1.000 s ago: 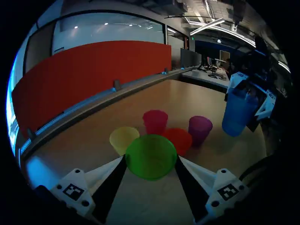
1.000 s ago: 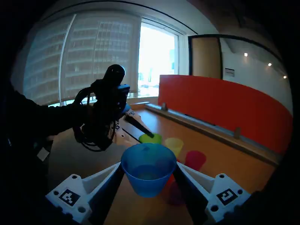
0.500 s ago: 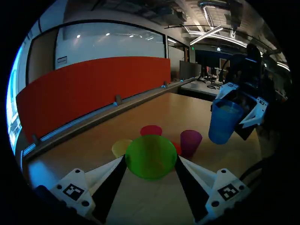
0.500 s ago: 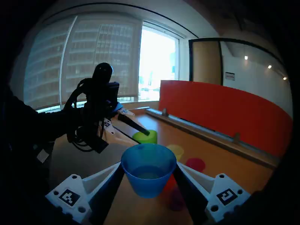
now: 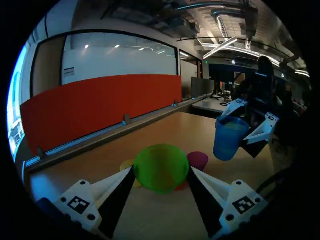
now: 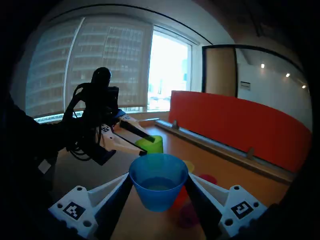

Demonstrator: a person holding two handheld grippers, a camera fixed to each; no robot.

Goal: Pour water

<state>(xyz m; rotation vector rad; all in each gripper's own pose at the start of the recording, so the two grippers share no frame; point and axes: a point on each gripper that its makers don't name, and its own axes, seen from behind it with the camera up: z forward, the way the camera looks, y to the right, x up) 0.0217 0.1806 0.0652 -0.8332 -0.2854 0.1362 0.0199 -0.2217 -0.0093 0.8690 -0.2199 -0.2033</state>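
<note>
left hand-held gripper (image 5: 160,169) clamped on green cup (image 5: 161,174), right hand-held gripper (image 6: 159,177) clamped on blue cup (image 6: 158,188)

Translucent green cup (image 5: 161,168), blue cup (image 6: 158,186), purple cup (image 5: 197,159) and yellow cup (image 5: 127,164); tan wood-tone desk (image 5: 172,128); red partition (image 5: 100,100). White fingers (image 5: 92,190), black inside, bear black-and-white square markers (image 5: 78,204).
</note>
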